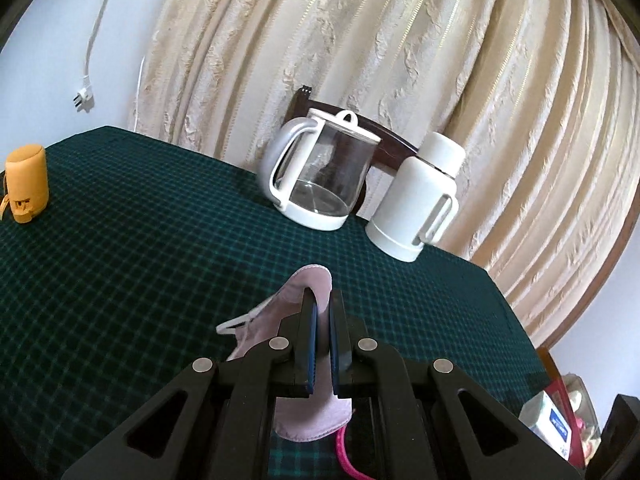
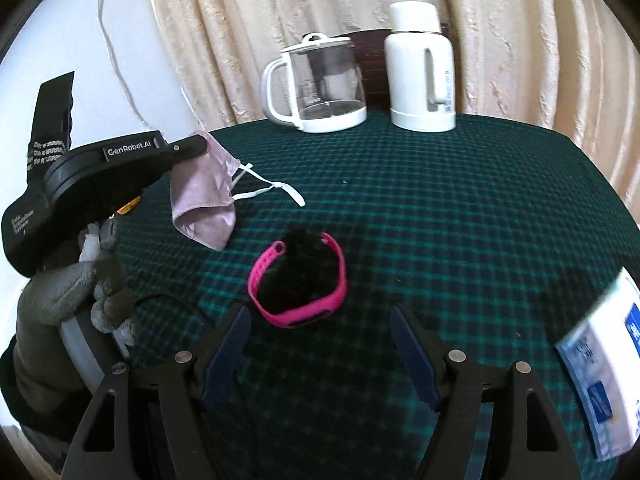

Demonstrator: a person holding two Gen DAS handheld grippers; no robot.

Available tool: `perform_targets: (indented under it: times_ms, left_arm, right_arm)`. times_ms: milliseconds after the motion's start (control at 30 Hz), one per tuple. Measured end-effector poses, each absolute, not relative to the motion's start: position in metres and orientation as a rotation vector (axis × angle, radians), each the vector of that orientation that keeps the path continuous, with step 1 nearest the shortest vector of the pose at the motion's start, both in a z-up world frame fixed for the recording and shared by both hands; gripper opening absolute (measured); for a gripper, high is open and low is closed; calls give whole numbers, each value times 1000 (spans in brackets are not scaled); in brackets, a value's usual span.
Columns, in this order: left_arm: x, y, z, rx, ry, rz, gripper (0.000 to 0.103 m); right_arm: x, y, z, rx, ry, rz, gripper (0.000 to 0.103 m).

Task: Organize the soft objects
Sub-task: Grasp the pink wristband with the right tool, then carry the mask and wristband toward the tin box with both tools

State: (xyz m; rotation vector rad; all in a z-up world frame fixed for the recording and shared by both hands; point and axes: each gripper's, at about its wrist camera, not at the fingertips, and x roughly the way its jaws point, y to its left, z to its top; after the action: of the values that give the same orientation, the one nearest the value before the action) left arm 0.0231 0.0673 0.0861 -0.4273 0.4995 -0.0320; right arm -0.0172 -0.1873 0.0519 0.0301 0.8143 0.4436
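Note:
My left gripper [image 1: 323, 294] is shut on a lilac face mask [image 1: 308, 420]. In the right wrist view the mask [image 2: 204, 204] hangs from that gripper [image 2: 192, 146] over the left of the table, its white ear loops [image 2: 272, 190] trailing to the right. A pink wristband [image 2: 340, 280] lies on the green checked cloth [image 2: 440, 220], curled around a black fuzzy thing [image 2: 300, 264]. My right gripper [image 2: 318, 312] stands open just in front of the band, with nothing between its fingers. The band's end [image 1: 344, 452] also shows under my left gripper.
A glass jug with a white handle [image 2: 316, 84] and a white thermos [image 2: 422, 72] stand at the table's far edge before a cream curtain. A yellow pouch [image 1: 26, 184] stands at the far left. A tissue pack [image 2: 600, 380] lies at the right edge. A gloved hand [image 2: 68, 300] holds the left tool.

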Motion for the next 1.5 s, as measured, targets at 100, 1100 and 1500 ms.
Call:
perform_targets:
  times_ms: [100, 1100, 1500]
  left_arm:
    - [24, 70, 82, -437, 506, -35, 4]
    - [19, 71, 76, -472, 510, -68, 4]
    - [19, 70, 73, -470, 512, -67, 4]
  right_arm:
    - [-9, -176, 50, 23, 824, 462, 66]
    - [46, -134, 16, -57, 911, 431, 21]
    - [32, -156, 44, 37, 835, 425, 10]
